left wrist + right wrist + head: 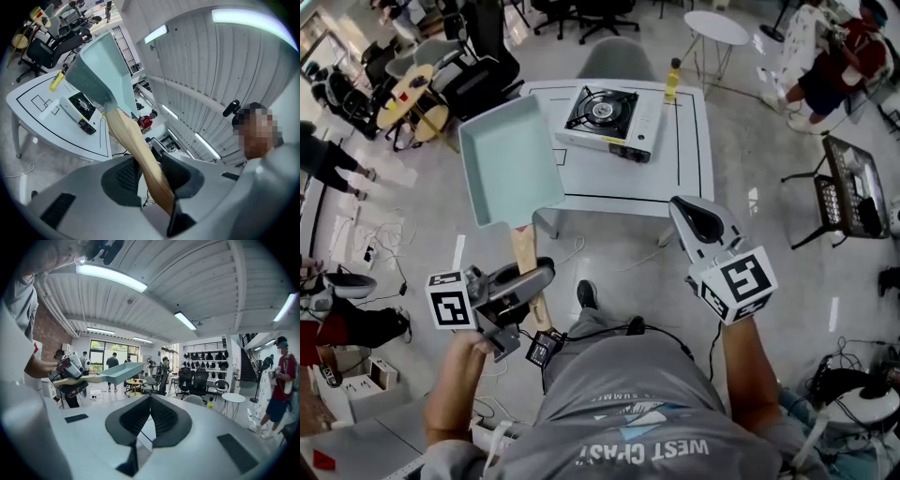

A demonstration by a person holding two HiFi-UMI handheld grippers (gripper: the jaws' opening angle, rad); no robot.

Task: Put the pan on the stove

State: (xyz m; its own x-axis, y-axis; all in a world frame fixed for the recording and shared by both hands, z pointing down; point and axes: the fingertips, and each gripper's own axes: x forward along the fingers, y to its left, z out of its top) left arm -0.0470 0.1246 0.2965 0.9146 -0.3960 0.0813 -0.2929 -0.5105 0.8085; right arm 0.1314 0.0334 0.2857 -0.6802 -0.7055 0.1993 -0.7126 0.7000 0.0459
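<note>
Pan (511, 159), pale teal and rectangular, hangs in the air in front of me, seen from my head camera looking down. My left gripper (528, 279) holds it by its wooden handle (523, 251), and the pan's body overlaps the left edge of a white table (684, 178) marked with black lines. A portable gas stove (609, 120) sits on that table, well apart from the pan, with its burner bare. A yellow bottle (673, 80) stands near the table's far edge. My right gripper (694, 214) is raised at the right, short of the table, with nothing in it.

From the left gripper view, my two fingers pinch the wooden handle (140, 154) between their dark pads, one on each side. The handle runs up and away to the pan (101, 70), whose underside faces the camera. Beyond and below it lies the table (28, 124) with the stove (79, 107) and the bottle (57, 80) on it.

From the right gripper view, my fingers (166, 420) are pressed together at the tips, and nothing sits between them. At the left, the pan (119, 372) is level in the air, open side up, with the left gripper (70, 370) on its handle. Black chairs (199, 380) and a standing person (281, 380) are in the room beyond.
</note>
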